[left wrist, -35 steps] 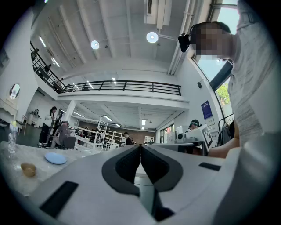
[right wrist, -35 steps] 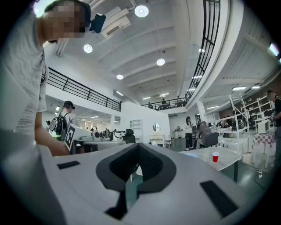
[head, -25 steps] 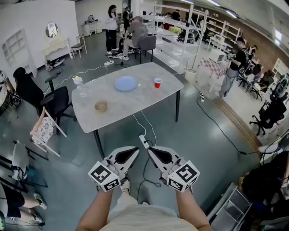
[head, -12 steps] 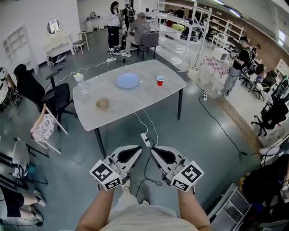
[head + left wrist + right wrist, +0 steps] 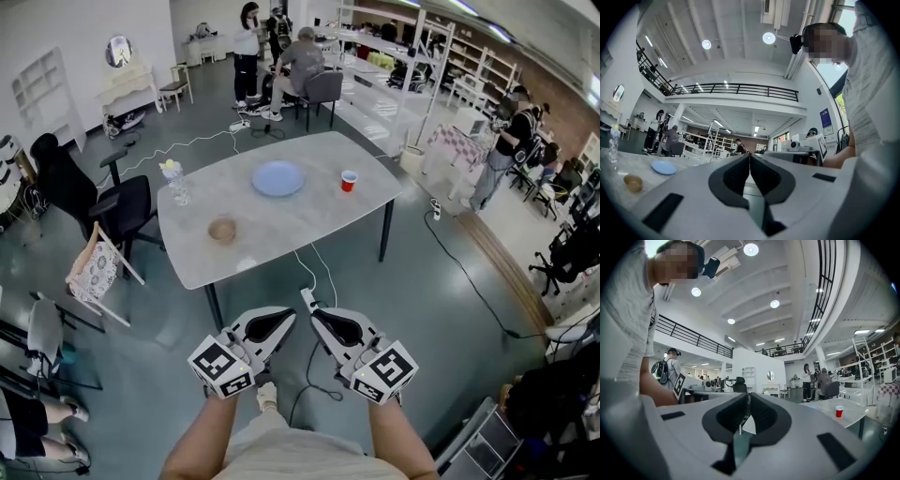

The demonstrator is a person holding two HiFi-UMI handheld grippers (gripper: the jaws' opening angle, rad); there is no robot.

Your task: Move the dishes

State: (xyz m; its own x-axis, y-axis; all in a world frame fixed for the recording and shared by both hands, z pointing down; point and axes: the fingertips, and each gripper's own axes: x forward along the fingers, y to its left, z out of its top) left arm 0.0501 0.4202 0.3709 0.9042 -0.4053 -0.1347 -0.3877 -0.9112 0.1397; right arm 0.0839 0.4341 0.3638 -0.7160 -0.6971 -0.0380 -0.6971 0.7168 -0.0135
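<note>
Both grippers are held low and side by side over the smooth grey floor (image 5: 441, 309), well short of the table. Left gripper (image 5: 283, 317): white moulded shell with black rubbery pads, jaws pressed together tip to tip, nothing between them. Right gripper (image 5: 319, 317): same build, jaws closed to a hairline, also empty. The dishes all sit on the table (image 5: 281, 225), a slab with rounded corners and a pale, faintly marbled matte top on thin dark legs. Blue plate (image 5: 277, 178): flat, round, smooth, in the far half near the middle. Red cup (image 5: 349, 180): small, tapered, looks like plastic, to the right of the plate and apart from it. Brown bowl (image 5: 222, 230): small, shallow, wood-toned, nearer the front edge and left of centre, well apart from the plate. Clear glass vessel (image 5: 174, 183) with something yellow at its top stands at the left edge. A thin white cable (image 5: 302, 265) drops off the front edge to a white power strip (image 5: 307, 300) on the floor, just ahead of the gripper tips.
</note>
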